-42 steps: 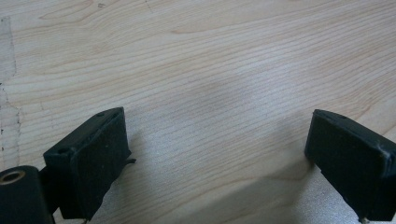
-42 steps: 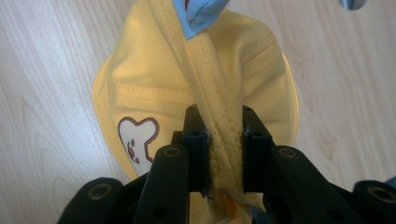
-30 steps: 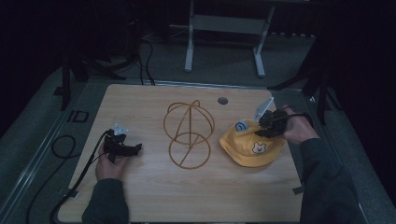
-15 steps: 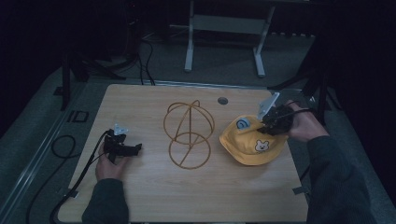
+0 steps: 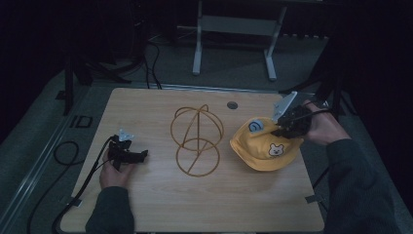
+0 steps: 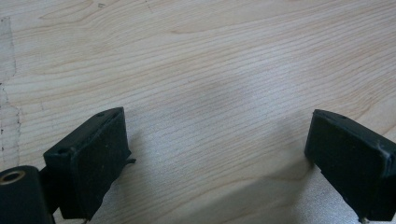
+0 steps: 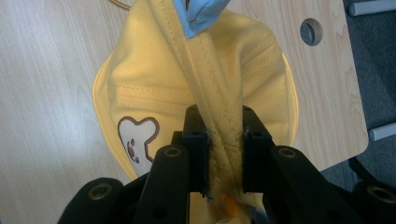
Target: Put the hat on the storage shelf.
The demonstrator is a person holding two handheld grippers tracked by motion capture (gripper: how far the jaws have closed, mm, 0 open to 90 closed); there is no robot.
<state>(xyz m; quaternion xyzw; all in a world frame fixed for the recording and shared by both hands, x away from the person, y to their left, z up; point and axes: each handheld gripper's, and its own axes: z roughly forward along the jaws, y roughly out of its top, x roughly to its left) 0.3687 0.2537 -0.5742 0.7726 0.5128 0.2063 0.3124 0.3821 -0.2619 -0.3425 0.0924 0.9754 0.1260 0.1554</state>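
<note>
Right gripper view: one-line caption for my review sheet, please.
Right gripper shut on the brim of a yellow bear-patch hat above the wooden table.

L gripper point(image 5: 127, 155) sits low at table's left side, L hand behind it, jaws wide apart, nothing between them. R gripper point(image 5: 285, 127) raised at right edge, R hand gripping its body, jaws clamped tight on fabric, forearm coming in from bottom right

Table point(image 5: 160, 204): pale wood top, round grommet hole point(image 5: 232, 105) near far edge. Floor point(image 5: 234, 68): grey, dim. Metal stand point(image 5: 234, 44) with two legs behind table. Black cables point(image 5: 151, 53) on floor. Surroundings dark.
</note>
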